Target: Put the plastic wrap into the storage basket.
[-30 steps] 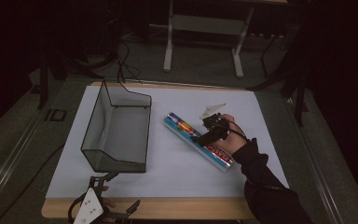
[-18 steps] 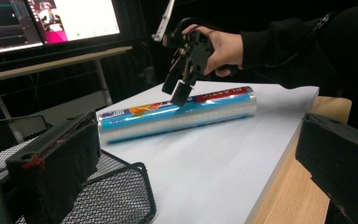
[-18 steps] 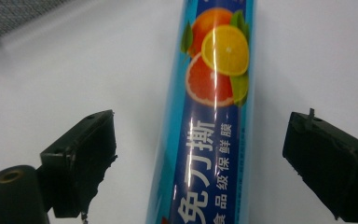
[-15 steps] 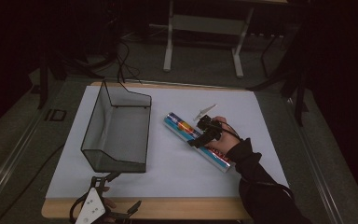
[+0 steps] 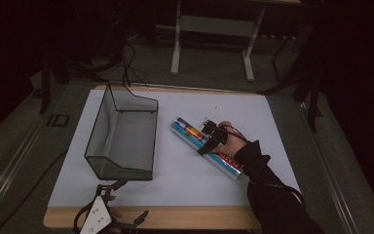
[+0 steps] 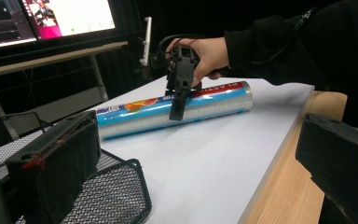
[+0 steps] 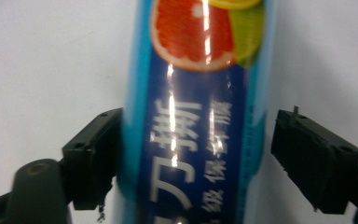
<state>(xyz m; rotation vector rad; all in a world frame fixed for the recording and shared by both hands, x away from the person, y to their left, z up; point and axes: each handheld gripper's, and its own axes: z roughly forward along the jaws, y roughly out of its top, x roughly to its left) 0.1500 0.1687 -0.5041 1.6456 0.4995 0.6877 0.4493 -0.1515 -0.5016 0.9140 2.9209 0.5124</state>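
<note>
The right gripper [image 5: 208, 139] straddles a roll of cling film [image 5: 207, 146] near its middle, jaws pointing down. In the right gripper view the roll [image 7: 196, 116] lies between the two jaws; the left one sits against its side while a narrow gap shows at the right one, so the jaws, which have just been closing, are not yet clamped on it. Taking the roll near mid-length would likely keep it level when lifted (an end grip would let it droop).

The roll lies flat and diagonal on the white mat [image 5: 185, 180], right of centre, well apart from the wire mesh basket [image 5: 121, 134] at the left. The basket's open top and low near wall make it a plausible place to set the roll. Bare mat lies between roll and basket, leaving room to carry it across.

The left gripper [image 5: 100, 219] rests at the near table edge [image 5: 175, 217], just in front of the basket's near corner; its jaws stand apart with nothing between them in the left gripper view. The roll's near end lies close to the mat's right edge.
</note>
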